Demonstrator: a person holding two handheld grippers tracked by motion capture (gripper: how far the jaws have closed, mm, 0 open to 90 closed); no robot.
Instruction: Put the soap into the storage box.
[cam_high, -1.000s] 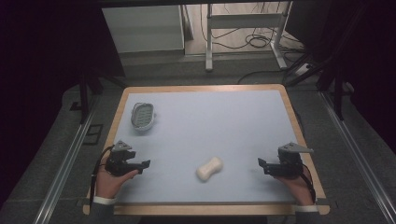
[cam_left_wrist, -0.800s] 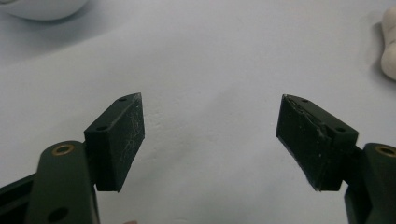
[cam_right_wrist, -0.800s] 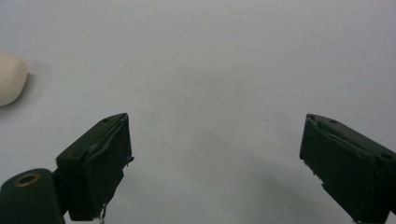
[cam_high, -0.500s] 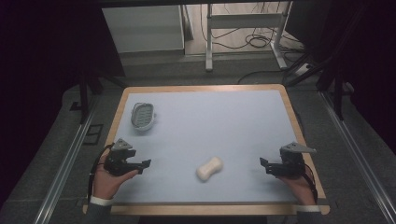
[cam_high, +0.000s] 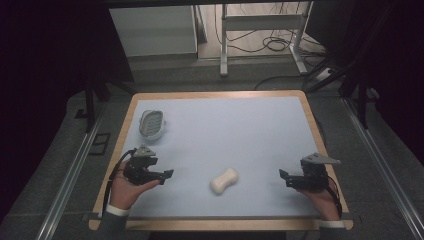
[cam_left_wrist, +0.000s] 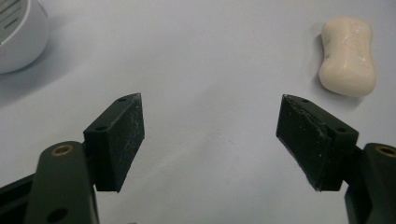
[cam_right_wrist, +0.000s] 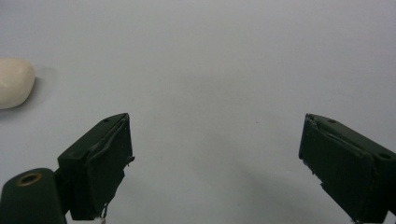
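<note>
A: Where is the soap bar (cam_high: 224, 180) sitting right now?

B: It is lying on the pale blue surface (cam_high: 240, 130), in the lower middle of the high view, between the two claws and touching neither. In the left gripper view it is showing at the upper right of the frame (cam_left_wrist: 348, 56), and in the right gripper view just its rounded end is peeking in at the left edge (cam_right_wrist: 14, 83).

A: What is the left claw (cam_high: 165, 176) doing?

B: It is hovering at the lower left of the high view, held in the person's hand (cam_high: 129, 187), with its jaws standing wide apart and gripping nothing. It is pointing toward the soap bar.

A: And the right claw (cam_high: 283, 176)?

B: It is hanging at the lower right, near the wooden edge, also spread wide and holding nothing, with bare surface showing between its jaws.

A: Anything else lying there?

B: A white soap dish (cam_high: 151, 123) is resting in the upper left of the surface, well apart from the soap bar.
</note>
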